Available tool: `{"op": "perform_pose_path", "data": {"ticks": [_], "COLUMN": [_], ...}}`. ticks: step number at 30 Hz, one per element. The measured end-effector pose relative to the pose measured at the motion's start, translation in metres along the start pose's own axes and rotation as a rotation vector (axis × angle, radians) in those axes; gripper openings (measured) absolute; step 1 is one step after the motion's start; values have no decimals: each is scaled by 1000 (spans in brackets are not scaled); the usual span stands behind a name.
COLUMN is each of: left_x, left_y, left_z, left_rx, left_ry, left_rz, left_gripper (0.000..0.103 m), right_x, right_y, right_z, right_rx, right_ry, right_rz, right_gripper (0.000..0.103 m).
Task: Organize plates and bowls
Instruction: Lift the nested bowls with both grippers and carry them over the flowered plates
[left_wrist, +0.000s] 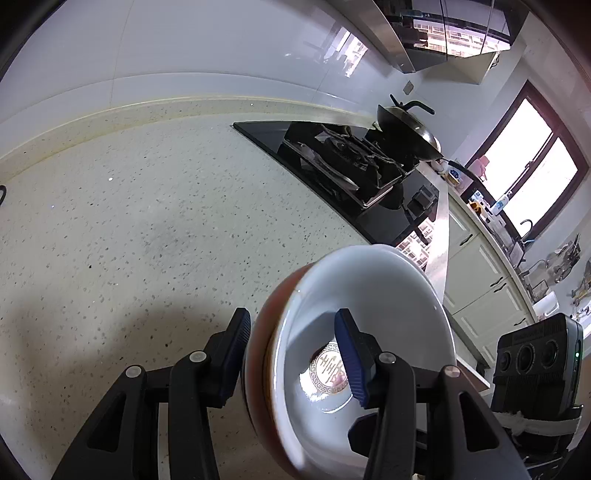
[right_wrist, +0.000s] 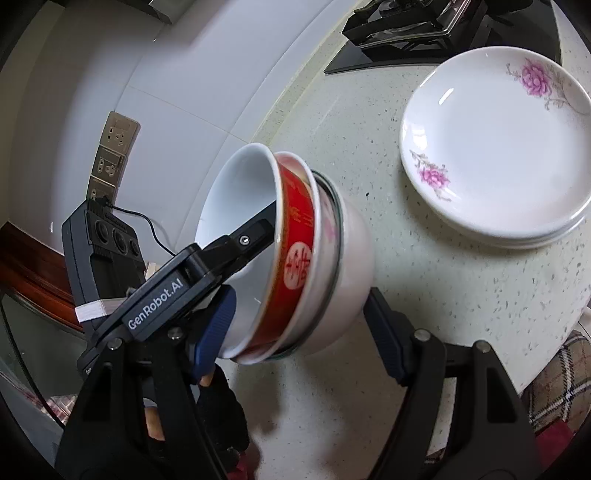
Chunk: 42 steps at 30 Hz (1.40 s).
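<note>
My left gripper (left_wrist: 291, 350) pinches the wall of the red-sided, white-lined ceramic bowl (left_wrist: 369, 295): one dark pad sits against the red outside, the blue-edged pad inside, above the round gold emblem on the bowl's floor. In the right wrist view that bowl (right_wrist: 295, 236) is tipped on its side, mouth turned toward the grey tiled wall, nested as the innermost of a stack of bowls (right_wrist: 347, 258); a white bowl with a pink mark and a plain white bowl sit around it. My right gripper (right_wrist: 295, 325) brackets this stack, blue-ribbed fingers (right_wrist: 216, 328) at the rim end and the other at the plain white base; whether the pads actually press on it I cannot tell. The stack hangs over the speckled pale stone countertop (right_wrist: 424, 295). Near it, well apart from the bowls, a stack of shallow white plates with pink flowers (right_wrist: 498, 147) rests on the counter beside the black glass hob (right_wrist: 443, 37). From the left wrist, a dark wok (left_wrist: 406, 129) sits on the hob's far burner. A gloved hand (right_wrist: 218, 417) shows under the left gripper's body.
</note>
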<state>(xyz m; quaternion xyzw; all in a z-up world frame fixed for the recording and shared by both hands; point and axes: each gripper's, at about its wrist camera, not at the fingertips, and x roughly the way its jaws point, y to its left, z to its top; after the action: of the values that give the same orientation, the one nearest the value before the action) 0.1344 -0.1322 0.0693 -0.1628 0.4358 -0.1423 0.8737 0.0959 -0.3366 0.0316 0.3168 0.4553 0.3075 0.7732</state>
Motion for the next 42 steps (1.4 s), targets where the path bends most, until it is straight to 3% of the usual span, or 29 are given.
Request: {"op": "perform_pose_path", "data": {"ticks": [9, 24, 35, 42], "left_x": [9, 60, 91, 99], "left_y": [-38, -94, -117, -112], "left_z": [24, 39, 43, 45], "left_rx": [52, 108, 128, 116], "left_ry": [-7, 53, 96, 110], "left_rz": [-19, -64, -76, -72], "left_gripper": [48, 48, 48, 48], "right_x": [-32, -68, -86, -84], "right_y": [-13, -54, -84, -87], "right_z": [20, 52, 66, 66], "right_rx": [22, 95, 141, 146], "right_ry": [-61, -123, -129, -104], "right_rz": [8, -25, -44, -48], "right_gripper": [75, 75, 75, 75]}}
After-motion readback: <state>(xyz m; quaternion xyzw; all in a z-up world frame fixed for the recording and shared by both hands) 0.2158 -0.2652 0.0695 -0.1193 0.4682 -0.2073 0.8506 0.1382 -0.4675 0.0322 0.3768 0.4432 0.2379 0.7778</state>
